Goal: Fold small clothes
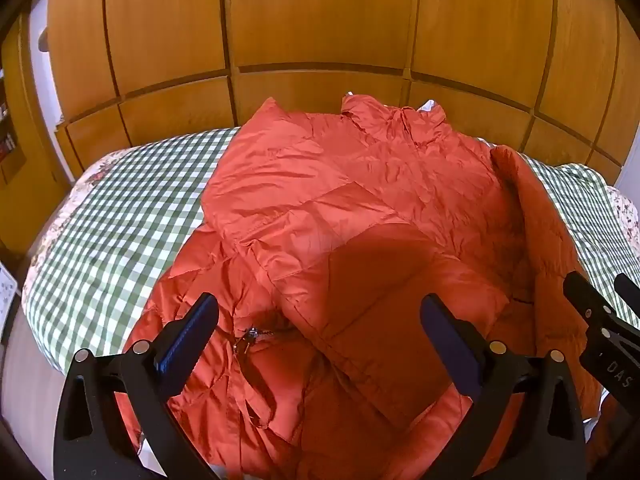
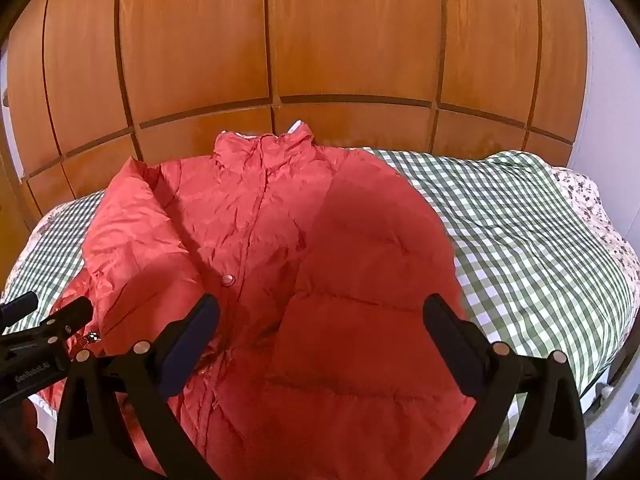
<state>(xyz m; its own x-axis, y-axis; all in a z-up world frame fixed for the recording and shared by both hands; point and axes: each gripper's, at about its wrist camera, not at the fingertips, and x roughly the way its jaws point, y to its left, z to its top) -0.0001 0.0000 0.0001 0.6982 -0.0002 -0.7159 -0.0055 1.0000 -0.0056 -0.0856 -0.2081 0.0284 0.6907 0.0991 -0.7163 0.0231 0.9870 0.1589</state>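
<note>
The lower hem of the red jacket (image 1: pixel 320 240) is running out under the bottom edge in both wrist views, partly behind the gripper frames. The green checked bedspread (image 2: pixel 520 240) is lying hidden wherever the jacket covers it. Small lettering on the left gripper (image 2: pixel 48 316) is showing too blurred to read

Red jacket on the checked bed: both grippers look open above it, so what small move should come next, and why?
Probably lower the right gripper onto the near hem of the red jacket and close. Both sleeves already look folded across the front; the left gripper is open too, holding nothing. The hem nearest the grippers lies loose, so bringing it toward the collar seems the next fold.
</note>
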